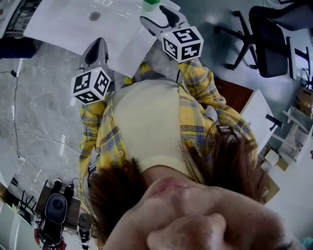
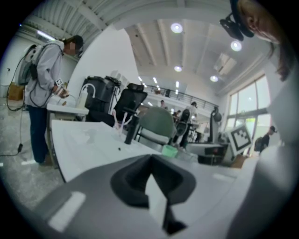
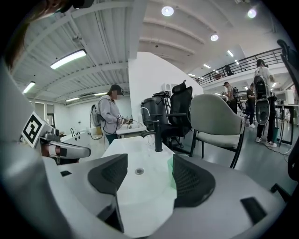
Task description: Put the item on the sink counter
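Green item (image 1: 151,4): is sitting on the sink counter (image 1: 63,24), at the far right of the basin, near the faucet (image 3: 158,135). Right gripper (image 3: 145,175): is hanging released, jaws wide, nothing between them, the item just past its right jaw. Left gripper (image 2: 152,163): is staying clenched, empty. Hazard: a sideways swing of the right jaw would likely clip the item, tipping it into the basin.

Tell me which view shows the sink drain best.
Right gripper view: the drain sits central, close and unobstructed. Head view catches it small near the top edge. Left gripper view skims the counter at a shallow angle; at most a dark speck.
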